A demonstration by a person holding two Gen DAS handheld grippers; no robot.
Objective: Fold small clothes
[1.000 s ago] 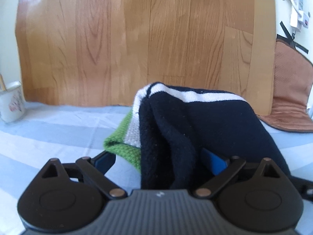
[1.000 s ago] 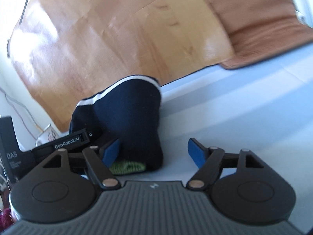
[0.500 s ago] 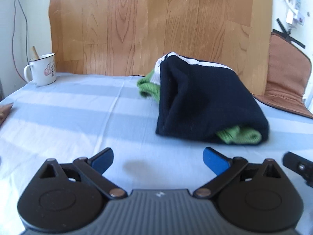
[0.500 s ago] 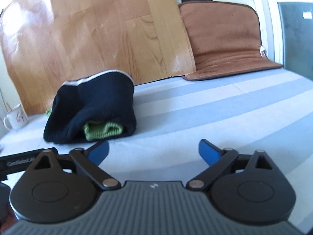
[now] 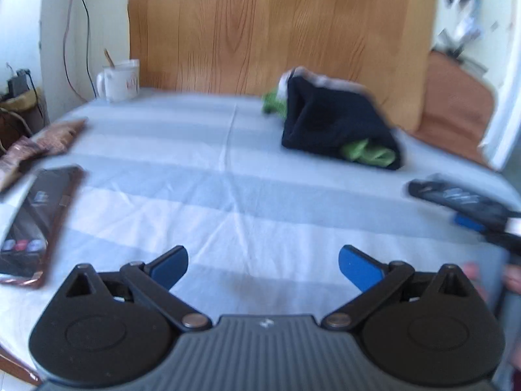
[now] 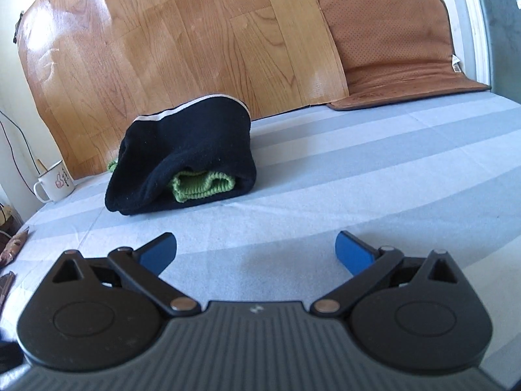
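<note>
Both tongs (image 5: 263, 265) (image 6: 255, 251) gape empty; folded navy garment (image 6: 185, 159) mostly hides its green part (image 6: 203, 189)

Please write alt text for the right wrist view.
A folded navy garment with a green knit piece showing inside lies on a blue striped sheet, beyond the open, empty right gripper. A white mug stands far left.

Ahead of the matt black plastic right gripper (image 6: 255, 255), a fuzzy navy knit garment (image 6: 185, 159) wraps ribbed green knit; behind stands a glossy wood-grain sheet (image 6: 182, 36).
</note>
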